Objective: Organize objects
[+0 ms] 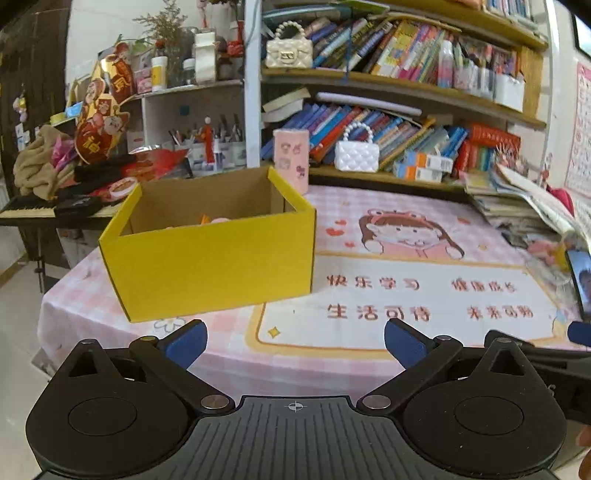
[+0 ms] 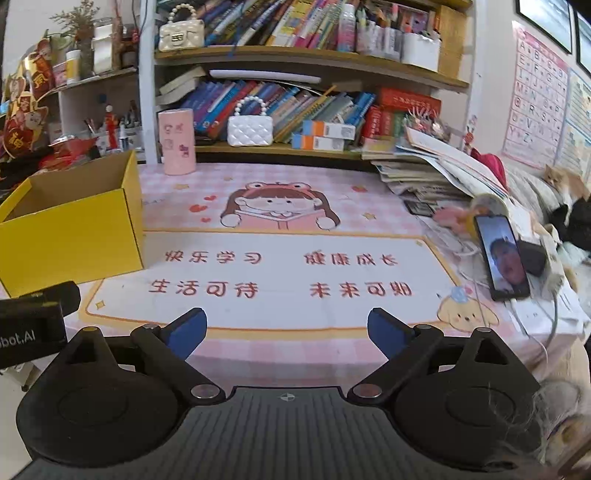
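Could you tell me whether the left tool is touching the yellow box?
Apart. The left wrist view shows the open left tool short of the yellow box, with pink tablecloth visible between them.

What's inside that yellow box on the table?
Over the yellow box's near wall, only the tops of something orange and something pink show. The wall hides the rest and the box floor.

You have one yellow cardboard box [image 1: 207,254] on the desk [image 2: 295,221], at about ten o'clock from the desk's middle, and one pink cylinder [image 2: 176,142] standing at about eleven. Two quilted handbags with bead handles sit on the shelves at twelve, one cream [image 2: 181,31] above, one white [image 2: 250,127] below. One phone [image 2: 502,256] leans at three o'clock, and two orange-and-white cartons [image 2: 325,136] lie stacked on the lower shelf.
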Available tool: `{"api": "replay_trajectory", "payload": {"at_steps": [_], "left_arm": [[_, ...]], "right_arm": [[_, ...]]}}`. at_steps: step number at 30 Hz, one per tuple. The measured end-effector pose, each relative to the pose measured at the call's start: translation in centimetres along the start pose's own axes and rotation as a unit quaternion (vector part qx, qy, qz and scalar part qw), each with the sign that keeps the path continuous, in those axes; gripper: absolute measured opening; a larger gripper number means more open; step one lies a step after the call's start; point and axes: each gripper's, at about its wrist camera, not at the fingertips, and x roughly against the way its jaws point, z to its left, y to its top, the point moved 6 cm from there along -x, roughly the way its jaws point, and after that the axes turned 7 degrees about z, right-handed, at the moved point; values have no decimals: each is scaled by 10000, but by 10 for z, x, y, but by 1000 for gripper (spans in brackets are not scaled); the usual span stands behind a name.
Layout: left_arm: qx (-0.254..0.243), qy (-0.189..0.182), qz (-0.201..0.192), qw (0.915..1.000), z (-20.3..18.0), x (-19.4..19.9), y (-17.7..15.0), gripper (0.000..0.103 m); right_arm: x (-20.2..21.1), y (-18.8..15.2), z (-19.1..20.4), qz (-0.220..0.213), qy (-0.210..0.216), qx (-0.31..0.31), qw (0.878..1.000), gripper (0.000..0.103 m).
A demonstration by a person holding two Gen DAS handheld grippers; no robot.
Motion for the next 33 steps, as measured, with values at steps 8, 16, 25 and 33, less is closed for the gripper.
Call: {"api": "replay_trajectory", "payload": {"at_steps": [8, 16, 25, 33], "left_arm": [[-281, 96, 134, 9995, -9, 1, -6, 103], [-212, 108, 253, 9994, -8, -2, -9, 103], [-218, 138, 184, 9995, -10, 1, -9, 103], [-295, 212, 158, 9992, -12, 2, -9, 103]], "right_arm": [[2, -7, -7, 124, 6, -222, 9997, 95], [3, -10, -9, 202, -28, -228, 9995, 95], [5, -10, -12, 185, -45, -208, 9996, 95], [5, -11, -12, 213, -28, -221, 9995, 95]]}}
